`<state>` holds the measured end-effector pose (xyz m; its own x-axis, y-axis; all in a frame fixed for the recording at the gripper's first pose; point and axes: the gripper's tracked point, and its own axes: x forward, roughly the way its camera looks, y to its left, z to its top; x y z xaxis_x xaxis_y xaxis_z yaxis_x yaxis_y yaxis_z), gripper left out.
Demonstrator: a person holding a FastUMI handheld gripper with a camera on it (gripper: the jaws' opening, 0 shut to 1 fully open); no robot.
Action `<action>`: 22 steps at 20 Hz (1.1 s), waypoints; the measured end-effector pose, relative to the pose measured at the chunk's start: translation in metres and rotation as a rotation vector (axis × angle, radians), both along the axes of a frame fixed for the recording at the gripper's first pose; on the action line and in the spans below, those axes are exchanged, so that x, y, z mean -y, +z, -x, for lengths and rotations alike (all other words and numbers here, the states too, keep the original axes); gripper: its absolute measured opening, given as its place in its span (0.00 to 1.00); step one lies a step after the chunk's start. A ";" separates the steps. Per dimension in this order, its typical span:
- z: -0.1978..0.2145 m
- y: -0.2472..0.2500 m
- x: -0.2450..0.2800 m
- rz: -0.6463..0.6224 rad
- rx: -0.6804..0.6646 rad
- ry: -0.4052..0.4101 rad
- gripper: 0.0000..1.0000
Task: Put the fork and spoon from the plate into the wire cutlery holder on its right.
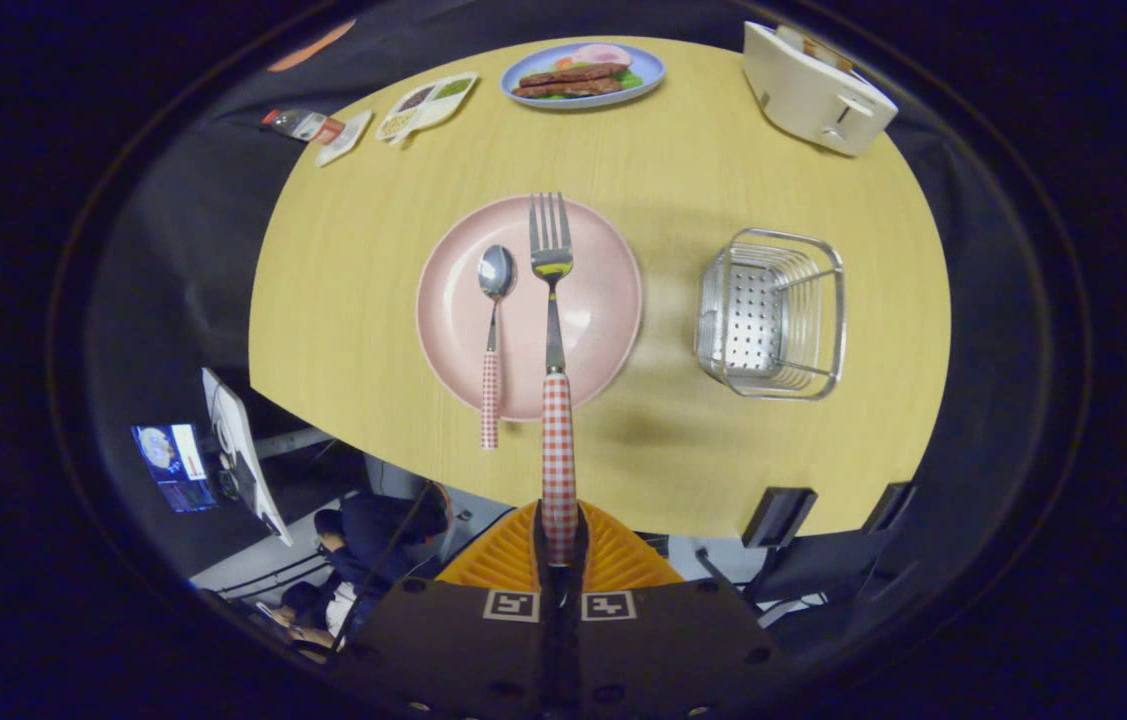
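Two fingers of the gripper are pressed together on the checked handle of the fork, holding it above the pink plate.

No readable writing or brand shows on the task's things; the two square black-and-white markers on the gripper body carry patterns, not words. The fork's long axis runs straight ahead from the fingers, tines pointing away toward the far side of the wooden table. The spoon lies on the plate just left of the fork, nearly parallel to it, bowl pointing away and its checked handle end overhanging the plate's near rim. The wire cutlery holder stands on the table to the plate's right, apart from it. Beyond, a blue plate of food and a white toaster sit at the far edge.
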<state>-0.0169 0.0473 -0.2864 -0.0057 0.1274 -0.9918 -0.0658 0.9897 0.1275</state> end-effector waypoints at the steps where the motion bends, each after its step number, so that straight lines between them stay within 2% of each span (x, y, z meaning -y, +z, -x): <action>1: 0.003 0.011 0.004 -0.007 -0.007 -0.031 0.00; 7: 0.021 0.032 0.061 0.038 -0.066 -0.165 0.01; 10: 0.029 0.032 0.076 0.045 -0.121 -0.202 0.01; 15: 0.033 0.024 0.075 0.024 -0.242 -0.216 0.01; 22: 0.014 0.021 0.075 0.045 -0.332 -0.208 0.01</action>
